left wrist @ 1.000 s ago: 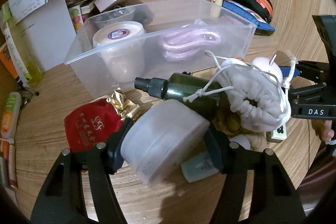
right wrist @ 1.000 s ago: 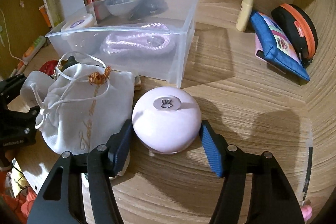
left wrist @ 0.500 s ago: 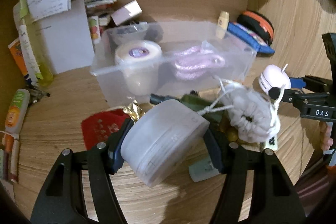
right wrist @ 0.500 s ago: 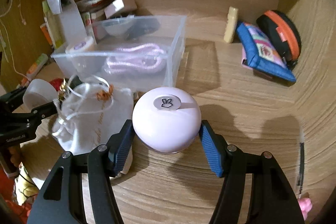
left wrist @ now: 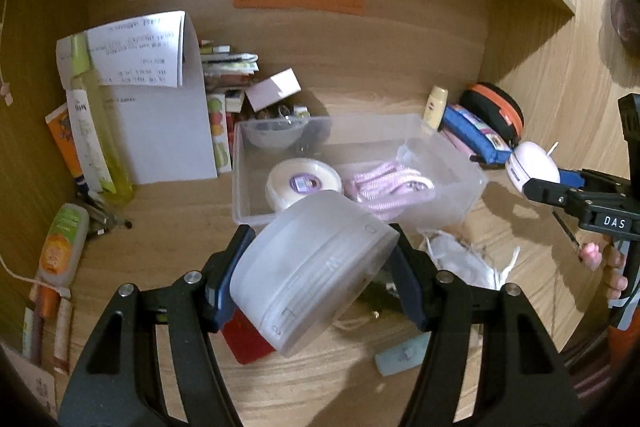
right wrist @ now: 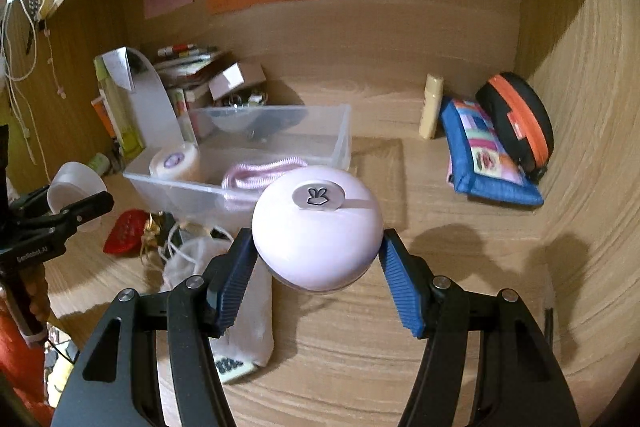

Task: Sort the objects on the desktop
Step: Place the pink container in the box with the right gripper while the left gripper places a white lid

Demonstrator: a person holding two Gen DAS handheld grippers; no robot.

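At the far left of the wooden desk, an orange-capped tube lies flat, and a yellow-green bottle stands against a white folded paper stand. The left gripper is clamped on a frosted round container, tilted and held in the air in front of the clear plastic bin, where a white tape roll lies beside a coiled pink cord. Further right, the right gripper pinches a pale pink round case with a rabbit emblem, lifted above a white drawstring pouch, while a blue pencil case and a black-and-orange zip case lie against the right wall.
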